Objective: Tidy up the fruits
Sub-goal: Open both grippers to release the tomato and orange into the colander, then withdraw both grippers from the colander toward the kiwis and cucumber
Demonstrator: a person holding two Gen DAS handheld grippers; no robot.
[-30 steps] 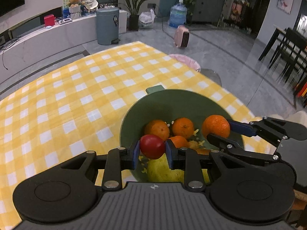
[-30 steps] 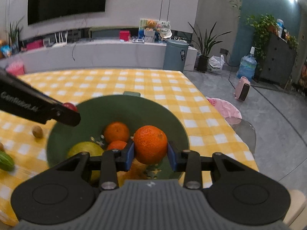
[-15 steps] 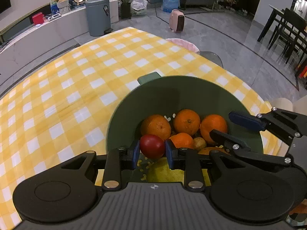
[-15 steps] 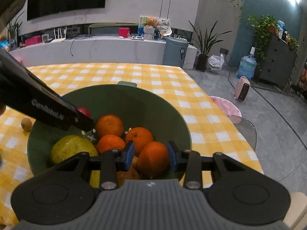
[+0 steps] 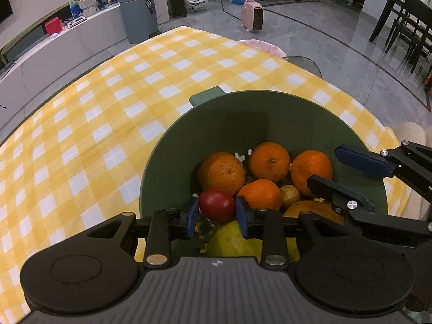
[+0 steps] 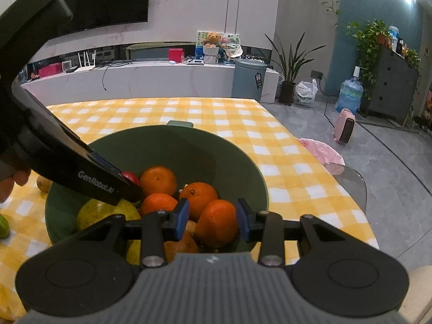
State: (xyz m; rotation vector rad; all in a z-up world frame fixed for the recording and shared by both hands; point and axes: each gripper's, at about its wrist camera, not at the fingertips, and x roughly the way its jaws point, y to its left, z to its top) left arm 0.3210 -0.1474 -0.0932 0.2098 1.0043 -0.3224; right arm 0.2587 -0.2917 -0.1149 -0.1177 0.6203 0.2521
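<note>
Down in the green bowl (image 5: 216, 124) lie several oranges (image 5: 268, 162), a large yellow-green fruit (image 6: 108, 212) and a small brownish one (image 5: 290, 195). The left gripper (image 5: 217, 212) reaches over the near rim with a small red fruit (image 5: 216, 205) between its blue pads; its jaws are opening, and slight gaps show beside the fruit. The right gripper (image 6: 213, 220) comes in from the right, its jaws narrowly apart around an orange (image 6: 217, 222) that sits on the pile, with a gap visible at each pad. The bowl stands on a yellow-and-white checked tablecloth (image 5: 94, 124), near the table's right edge. To the left of the bowl, on the cloth, lie a small brown fruit (image 6: 43, 183) and a green one (image 6: 4, 225). Beyond the table are a grey tiled floor, a grey bin (image 6: 249, 79), a long white counter (image 6: 135, 77), a wall-mounted dark screen (image 6: 108, 0), potted plants, a water bottle and a pink heater (image 6: 345, 129).
</note>
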